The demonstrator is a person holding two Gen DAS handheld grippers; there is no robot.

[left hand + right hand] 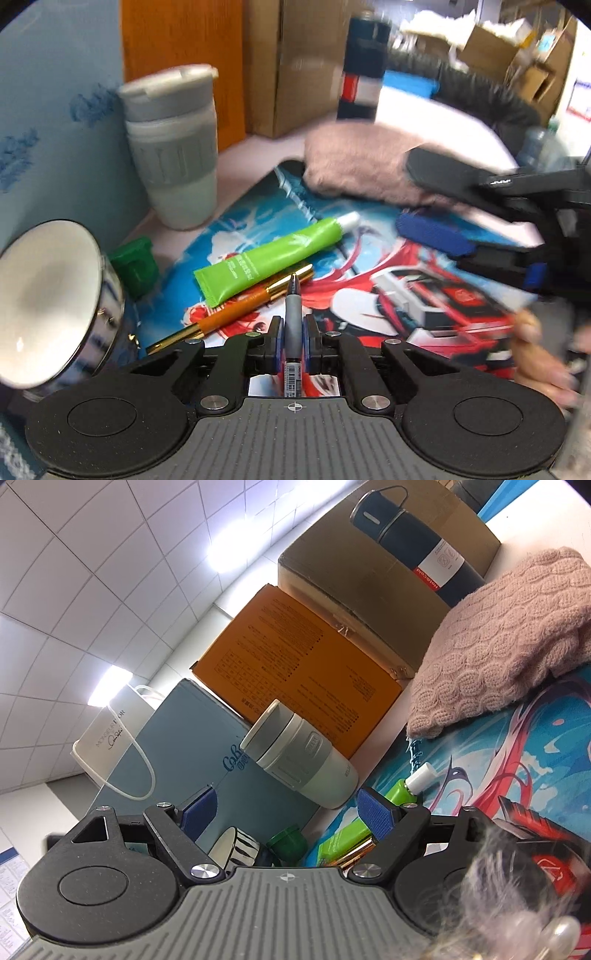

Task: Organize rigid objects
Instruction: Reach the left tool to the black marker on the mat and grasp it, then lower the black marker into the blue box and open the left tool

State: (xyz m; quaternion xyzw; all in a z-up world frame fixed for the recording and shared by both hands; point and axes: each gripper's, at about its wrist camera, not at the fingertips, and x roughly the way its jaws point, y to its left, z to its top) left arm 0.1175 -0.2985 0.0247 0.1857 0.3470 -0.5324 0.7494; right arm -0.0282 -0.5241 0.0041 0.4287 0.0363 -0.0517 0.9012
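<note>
Grey-barrelled ballpoint pen (293,325) sits clamped lengthwise in the left gripper (293,341), just beside the green plastic tube (273,258), likely for tidying; right gripper (286,812) jaws gape, holding nothing.

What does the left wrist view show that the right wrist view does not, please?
Only the left view shows a pen clamped in the left claw, and the right claw. Only the right view shows a white bag and ceiling. Both show the mug, green tube, flask and pink knit.

Lime-green tube (269,264), orange-and-gold pen (236,314), pink cable-knit sweater (509,635) — mat (369,295) printed blue, red, white.
</note>
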